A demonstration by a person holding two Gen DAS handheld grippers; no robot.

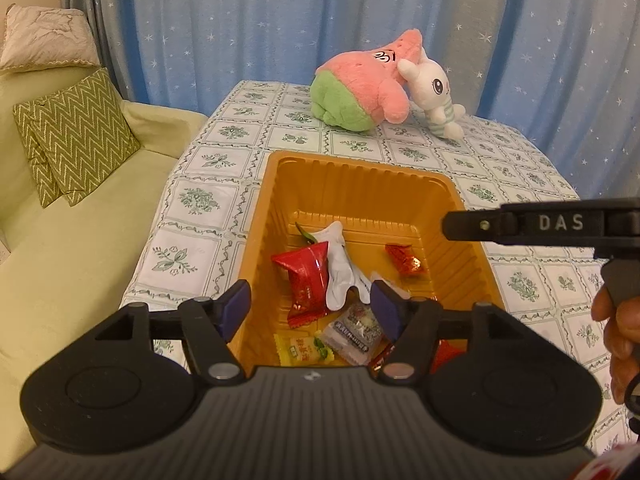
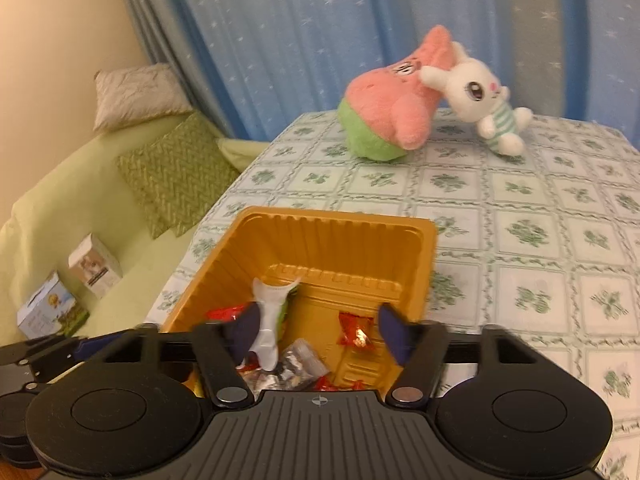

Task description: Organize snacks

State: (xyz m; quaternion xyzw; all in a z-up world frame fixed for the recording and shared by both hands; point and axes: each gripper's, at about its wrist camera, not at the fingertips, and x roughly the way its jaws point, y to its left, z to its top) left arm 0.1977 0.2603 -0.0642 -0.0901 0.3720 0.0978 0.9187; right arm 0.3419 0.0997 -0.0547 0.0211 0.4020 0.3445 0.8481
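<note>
Table (image 1: 224, 152) draped in a white cloth with green floral squares; blue star-dotted curtain (image 1: 260, 20) behind. Pale green sofa (image 1: 80, 240) to the left with a zigzag cushion (image 1: 76, 136) and a cream pillow (image 1: 44, 38). From the right wrist view, two small cartons (image 2: 72, 288) sit on the sofa seat. At the far end of the table a pink-and-green plush (image 1: 360, 88) leans against a white rabbit plush (image 1: 434, 92) — touching.

Orange plastic tray (image 1: 360, 184) lies on the cloth near the table's left edge, its long axis running away from both cameras.

Left gripper (image 1: 312, 308) hangs over the tray's near end, angled downward, jaws apart with nothing pinched between the blue pads. Right gripper (image 2: 320, 330) likewise over the near end, angled down, jaws apart and empty. In the left view the right tool's black arm reaches in from the right above the tray rim, with the person's hand (image 1: 616, 328) on its handle.

Snacks are all inside the tray: a large red packet (image 1: 308, 280) lying roughly lengthwise, a white wrapper (image 1: 340, 268) beside and partly over it, a small red candy (image 1: 404, 260) apart to the right, a clear packet (image 1: 354, 332) and a yellow packet (image 1: 304, 350) at the near end.
</note>
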